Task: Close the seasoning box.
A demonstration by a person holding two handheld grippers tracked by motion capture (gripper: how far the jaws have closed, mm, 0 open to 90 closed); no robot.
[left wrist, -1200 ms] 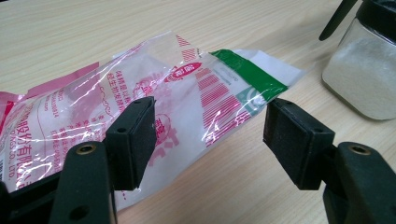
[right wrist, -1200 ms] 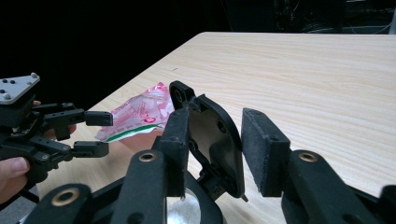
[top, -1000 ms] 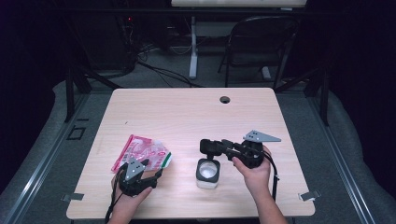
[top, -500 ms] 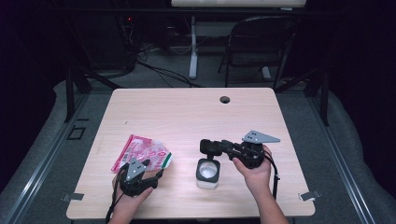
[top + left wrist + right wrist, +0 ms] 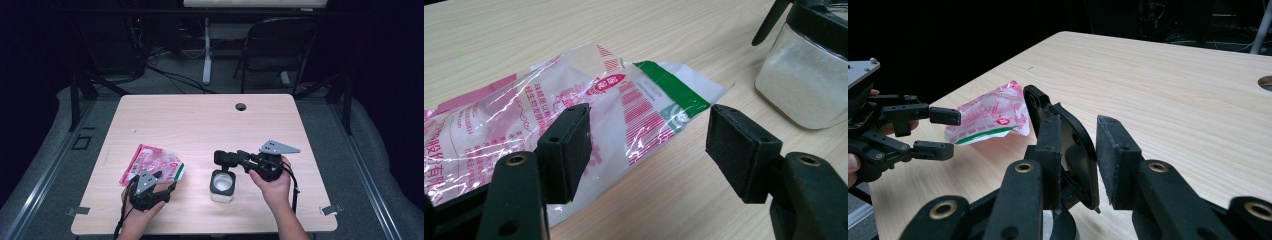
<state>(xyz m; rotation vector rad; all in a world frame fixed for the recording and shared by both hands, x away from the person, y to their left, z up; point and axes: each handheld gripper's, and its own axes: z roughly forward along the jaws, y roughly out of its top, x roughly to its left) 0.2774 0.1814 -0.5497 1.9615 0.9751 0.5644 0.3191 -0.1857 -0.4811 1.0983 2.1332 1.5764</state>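
A pink and white plastic bag (image 5: 150,164) with a green stripe lies flat at the table's front left. My left gripper (image 5: 169,189) hovers at the bag's (image 5: 524,125) near corner, open, with nothing between its pads (image 5: 566,150). A glass jar (image 5: 222,185) of white grains stands in the front middle, also seen at the upper right of the left gripper view (image 5: 796,85). Its black hinged lid (image 5: 1075,150) stands up between the jaws of my right gripper (image 5: 1079,135), which have just been opening and now stand slightly apart from it. The right gripper (image 5: 223,159) reaches in from the right, above the jar.
The wooden table (image 5: 200,125) has a round cable hole (image 5: 241,106) near its far edge. A folding chair (image 5: 280,45) and cables stand on the dark floor beyond. From the right gripper view, the left gripper (image 5: 950,132) is beside the bag (image 5: 993,115).
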